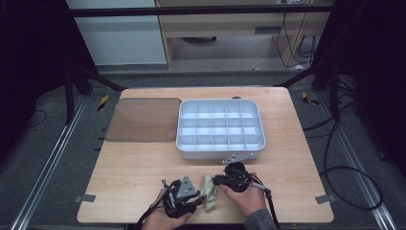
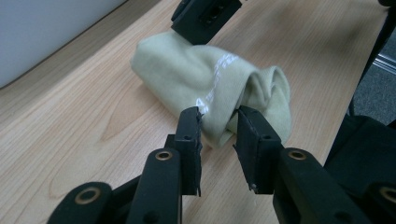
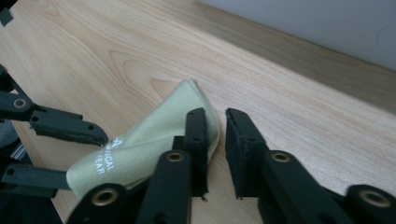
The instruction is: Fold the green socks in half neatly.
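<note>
Pale green sock [image 2: 210, 79] lying folded between both tongs. Left gripper [image 2: 219, 122] slightly parted around fold, right gripper [image 3: 215, 122] slightly parted, nothing pinched. Fold best grabbed deep before lifting.

A light wooden table [image 1: 134, 167] carries a pale grey compartment box [image 1: 220, 129] near its far middle, its inside split by dividers into a grid of small cells; a metal latch [image 1: 234, 158] sits on its near wall; just beside the box, to its left, a brown translucent lid [image 1: 143, 120] lies flat; black cables [image 1: 344, 167] trail over the grey floor at the right.
</note>
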